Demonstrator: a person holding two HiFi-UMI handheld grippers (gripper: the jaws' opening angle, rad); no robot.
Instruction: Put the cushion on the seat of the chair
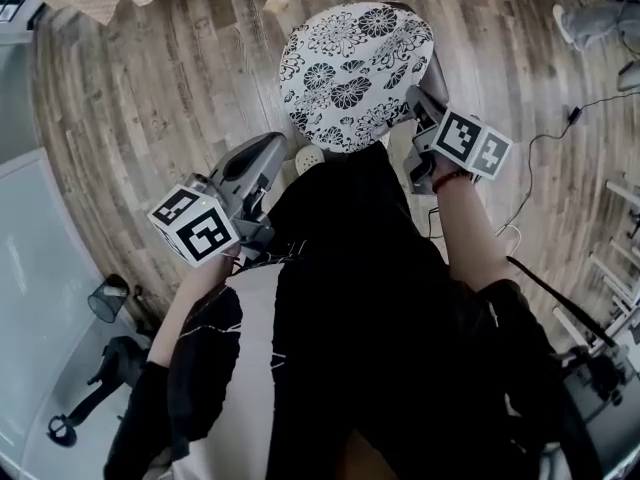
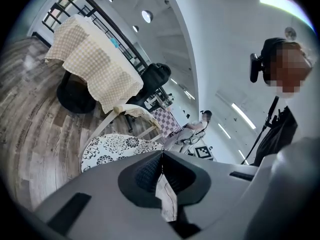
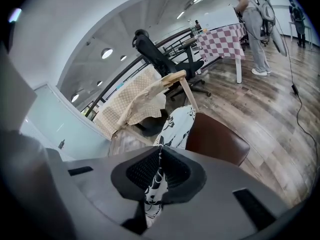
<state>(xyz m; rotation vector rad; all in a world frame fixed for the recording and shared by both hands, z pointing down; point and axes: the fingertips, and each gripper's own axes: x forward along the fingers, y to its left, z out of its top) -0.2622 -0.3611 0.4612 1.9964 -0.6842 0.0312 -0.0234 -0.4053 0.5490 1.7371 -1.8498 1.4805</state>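
A wood-plank floor (image 1: 140, 98) spreads all round. A desk draped in beige checked cloth (image 2: 95, 66) stands near a black office chair (image 3: 162, 58). Farther off, a person (image 3: 256, 24) stands beside a desk with a red-and-white checked cloth (image 3: 222, 40). A black cable (image 1: 555, 133) trails over the floor; a dark mesh bin (image 1: 107, 299) stands apart.

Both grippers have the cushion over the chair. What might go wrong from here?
1. The left gripper pinches only a thin pale strip at the edge of the cushion, so the fabric may slip out before placement.
2. In the right gripper view the cushion hangs steeply tilted from the right gripper beside the brown seat; it might land folded or off-centre.
3. In the head view the cushion mostly hides the seat, making alignment hard to judge.
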